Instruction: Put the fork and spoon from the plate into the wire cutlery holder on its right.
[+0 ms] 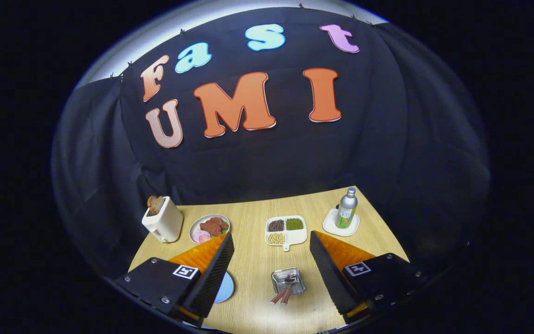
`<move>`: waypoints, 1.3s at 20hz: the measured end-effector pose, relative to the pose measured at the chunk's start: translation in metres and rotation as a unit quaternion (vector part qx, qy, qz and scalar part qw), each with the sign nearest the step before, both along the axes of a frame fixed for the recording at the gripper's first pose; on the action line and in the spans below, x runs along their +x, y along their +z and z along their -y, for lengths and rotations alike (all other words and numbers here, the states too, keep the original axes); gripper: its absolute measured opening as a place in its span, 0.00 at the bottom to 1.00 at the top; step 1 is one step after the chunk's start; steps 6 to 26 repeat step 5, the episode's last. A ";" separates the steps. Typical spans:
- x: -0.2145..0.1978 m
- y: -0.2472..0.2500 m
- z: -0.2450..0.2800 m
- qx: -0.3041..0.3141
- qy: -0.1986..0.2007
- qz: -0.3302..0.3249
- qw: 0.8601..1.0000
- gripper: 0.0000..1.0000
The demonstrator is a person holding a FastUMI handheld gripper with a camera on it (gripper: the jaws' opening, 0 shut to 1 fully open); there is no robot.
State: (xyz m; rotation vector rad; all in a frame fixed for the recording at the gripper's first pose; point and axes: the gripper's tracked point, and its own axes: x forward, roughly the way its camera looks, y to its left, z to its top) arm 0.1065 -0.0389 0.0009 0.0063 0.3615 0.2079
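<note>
With my gripper (271, 260) fingers spread wide and empty, both handles already stick out of the wire cutlery holder (288, 281), leaving the blue plate (226, 287) apparently cleared.

A black cloth wall (267, 153) hangs in soft folds around the booth, curving from 9 o'clock over 12 o'clock to 3 o'clock, and small clips pin its top edge. Above that edge, from 10 to 1 o'clock, a pale, brightly lit band (155, 37) shows. At 6 o'clock lies a light wood-grain tabletop (248, 264), its far edge meeting the cloth, with a bright glare on the near part of the wood.
</note>
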 end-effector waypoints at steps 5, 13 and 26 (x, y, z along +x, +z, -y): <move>-0.023 0.025 0.014 0.016 -0.027 0.076 0.997 0.98; -0.023 0.025 0.014 0.016 -0.027 0.076 0.997 0.98; -0.023 0.025 0.014 0.016 -0.027 0.076 0.997 0.98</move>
